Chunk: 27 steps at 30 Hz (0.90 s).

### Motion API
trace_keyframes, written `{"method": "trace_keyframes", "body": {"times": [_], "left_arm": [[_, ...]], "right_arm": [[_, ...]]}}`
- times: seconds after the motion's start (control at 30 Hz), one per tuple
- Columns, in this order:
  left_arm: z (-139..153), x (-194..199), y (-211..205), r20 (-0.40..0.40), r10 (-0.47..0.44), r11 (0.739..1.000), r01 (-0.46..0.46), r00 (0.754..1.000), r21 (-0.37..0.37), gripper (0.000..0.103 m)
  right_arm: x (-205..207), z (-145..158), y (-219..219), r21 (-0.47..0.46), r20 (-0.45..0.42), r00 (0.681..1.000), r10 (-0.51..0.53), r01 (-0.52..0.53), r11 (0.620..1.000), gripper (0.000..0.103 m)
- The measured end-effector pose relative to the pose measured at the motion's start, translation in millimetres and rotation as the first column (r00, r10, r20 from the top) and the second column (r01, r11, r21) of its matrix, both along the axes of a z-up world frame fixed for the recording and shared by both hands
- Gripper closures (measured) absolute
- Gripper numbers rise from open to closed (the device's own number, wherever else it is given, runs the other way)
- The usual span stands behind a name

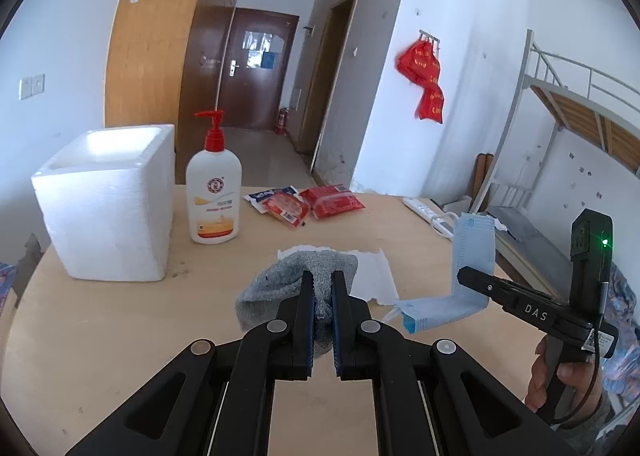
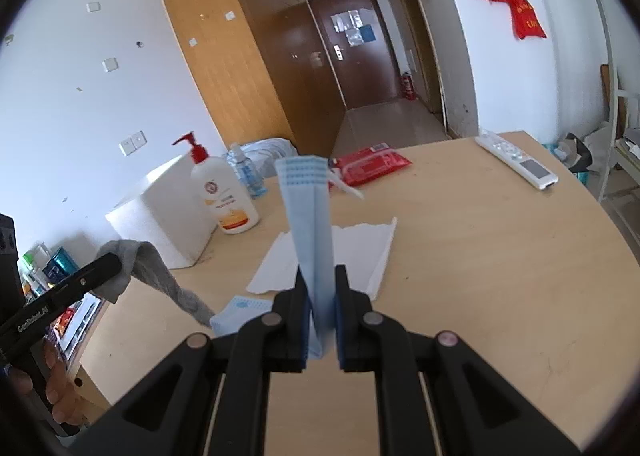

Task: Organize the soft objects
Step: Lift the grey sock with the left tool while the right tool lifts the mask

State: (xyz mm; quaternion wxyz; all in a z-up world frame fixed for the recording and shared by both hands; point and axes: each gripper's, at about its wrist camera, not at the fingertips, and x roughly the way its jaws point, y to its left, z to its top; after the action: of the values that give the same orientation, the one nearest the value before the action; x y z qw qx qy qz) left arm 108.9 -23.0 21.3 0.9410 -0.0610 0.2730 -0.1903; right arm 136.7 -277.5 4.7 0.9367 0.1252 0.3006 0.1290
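Note:
My left gripper (image 1: 322,280) is shut on a grey sock (image 1: 280,284) and holds it above the wooden table (image 1: 120,336). The sock also hangs from that gripper at the left of the right wrist view (image 2: 160,276). My right gripper (image 2: 322,276) is shut on a folded blue face mask (image 2: 310,224) that stands up between its jaws. In the left wrist view the mask (image 1: 472,252) and the right gripper (image 1: 464,276) are at the right. A white paper tissue (image 1: 372,276) lies flat on the table under both; it shows too in the right wrist view (image 2: 360,252).
A white foam box (image 1: 108,200) stands at the table's left with a pump bottle (image 1: 214,192) beside it. Red snack packets (image 1: 332,202) lie further back. A white power strip (image 2: 516,160) lies near the far right edge. A metal bunk bed (image 1: 580,104) stands to the right.

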Motion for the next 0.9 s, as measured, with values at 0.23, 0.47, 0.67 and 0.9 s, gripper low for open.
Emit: {"method": "trace_keyframes", "body": {"times": [0.23,0.47,0.67,0.9], "left_arm": [[9.2,-26.4,15.6,0.042,0.040,0.999,-0.040,0.998,-0.002,0.096],[12.4,-48.5,31.1,0.059,0.099,0.995,-0.100,0.993,0.020,0.096],[15.0,-67.2,43.4,0.077,0.135,0.990,-0.138,0.988,0.031,0.096],[13.9,-86.5,58.3,0.085,0.189,0.981,-0.192,0.978,0.035,0.096]], "right_arm": [[-17.9,11.8,12.8,-0.008,0.034,0.999,0.026,-0.026,1.000,0.090],[-29.6,18.2,28.6,-0.021,0.055,0.996,0.065,-0.064,0.998,0.090],[-37.8,20.6,44.2,-0.026,0.068,0.992,0.111,-0.109,0.994,0.090],[-47.8,23.9,61.0,-0.040,0.083,0.984,0.155,-0.152,0.988,0.090]]}}
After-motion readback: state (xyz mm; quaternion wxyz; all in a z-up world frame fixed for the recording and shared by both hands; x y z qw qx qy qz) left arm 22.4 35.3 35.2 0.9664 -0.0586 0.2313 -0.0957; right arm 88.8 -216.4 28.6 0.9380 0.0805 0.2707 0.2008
